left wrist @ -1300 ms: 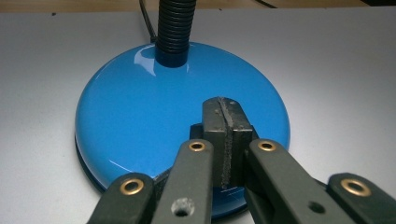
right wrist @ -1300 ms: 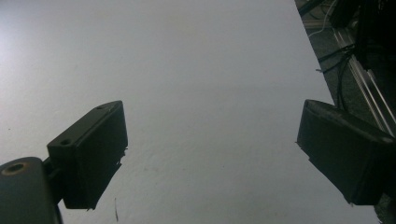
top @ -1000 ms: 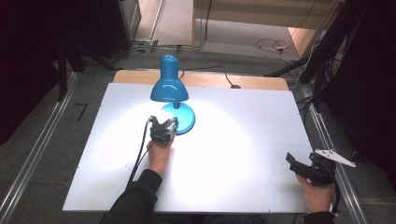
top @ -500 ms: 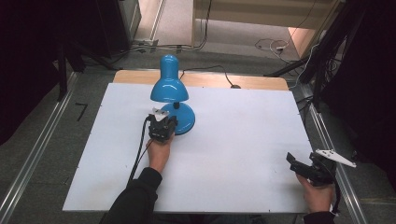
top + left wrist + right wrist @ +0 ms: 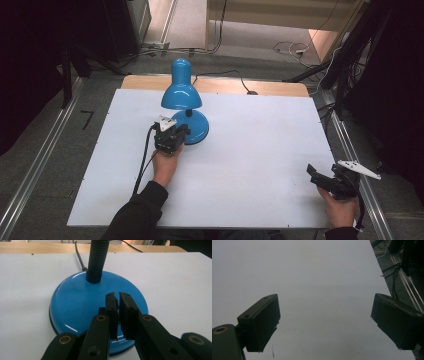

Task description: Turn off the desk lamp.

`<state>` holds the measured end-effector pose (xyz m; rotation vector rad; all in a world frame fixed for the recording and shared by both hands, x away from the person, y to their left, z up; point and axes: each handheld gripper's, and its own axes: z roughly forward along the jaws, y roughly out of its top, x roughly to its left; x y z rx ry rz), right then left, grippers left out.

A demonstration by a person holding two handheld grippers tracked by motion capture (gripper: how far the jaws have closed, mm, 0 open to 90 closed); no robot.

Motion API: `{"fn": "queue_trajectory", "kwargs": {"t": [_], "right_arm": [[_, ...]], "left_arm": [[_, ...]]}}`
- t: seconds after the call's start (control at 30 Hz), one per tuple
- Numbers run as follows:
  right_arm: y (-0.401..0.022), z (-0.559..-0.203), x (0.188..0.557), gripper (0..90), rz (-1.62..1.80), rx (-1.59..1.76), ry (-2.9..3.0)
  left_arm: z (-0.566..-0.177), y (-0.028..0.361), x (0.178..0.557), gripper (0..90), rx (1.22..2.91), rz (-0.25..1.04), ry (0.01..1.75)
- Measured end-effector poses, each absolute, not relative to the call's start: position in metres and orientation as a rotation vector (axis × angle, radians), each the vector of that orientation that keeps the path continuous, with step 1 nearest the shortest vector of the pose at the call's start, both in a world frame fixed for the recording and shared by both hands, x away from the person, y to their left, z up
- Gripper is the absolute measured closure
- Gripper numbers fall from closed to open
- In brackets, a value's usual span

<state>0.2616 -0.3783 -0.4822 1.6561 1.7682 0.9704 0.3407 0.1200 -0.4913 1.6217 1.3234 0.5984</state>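
The left gripper (image 5: 118,298) has its two black jaws almost shut, with just a thin gap between them, and they hold nothing. Their tips sit over the front part of the lamp base (image 5: 75,305), very close to its shiny blue top, but I cannot tell if they touch it. From above, the left gripper (image 5: 172,134) is at the near left side of the base (image 5: 197,127), and a hand (image 5: 165,167) holds it from behind, with a dark sleeve (image 5: 135,215) coming in from the near edge of the table (image 5: 250,150). A black cable (image 5: 144,162) runs back from the gripper along the arm. The lamp (image 5: 181,92) is blue and stands near the far edge of the white table, left of the middle. Its black bendy neck (image 5: 97,260) goes up from the base, and its shade (image 5: 181,95) hangs over it. The lamp's cord (image 5: 80,257) runs off toward the far edge. The right gripper (image 5: 325,322) is wide open and holds nothing, with bare white table between its jaws. From above, the right gripper (image 5: 320,179) is at the near right corner of the table, well apart from the lamp, held by the other hand (image 5: 340,210).
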Motion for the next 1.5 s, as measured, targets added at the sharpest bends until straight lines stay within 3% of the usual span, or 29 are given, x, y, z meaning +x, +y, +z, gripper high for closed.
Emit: {"fn": "queue_trajectory", "kwargs": {"t": [0.07, 0.5, 0.63, 0.97, 1.5], "right_arm": [[-0.377, -0.482, 0.261, 7.1, 0.968, 1.659, 1.766], [-0.376, -0.481, 0.260, 7.1, 0.965, 1.654, 1.760], [-0.376, -0.481, 0.259, 7.1, 0.961, 1.656, 1.758], [-0.377, -0.482, 0.259, 7.0, 0.965, 1.654, 1.759], [-0.377, -0.482, 0.259, 7.1, 0.962, 1.648, 1.764]], "left_arm": [[-0.490, 0.125, 0.337, 84.1, 1.623, 0.606, 1.319], [-0.485, 0.143, 0.328, 37.9, 1.635, 0.578, 1.351], [-0.483, 0.146, 0.327, 31.4, 1.642, 0.564, 1.361], [-0.479, 0.153, 0.320, 24.1, 1.652, 0.581, 1.366], [-0.476, 0.164, 0.308, 21.7, 1.647, 0.597, 1.371]]}}
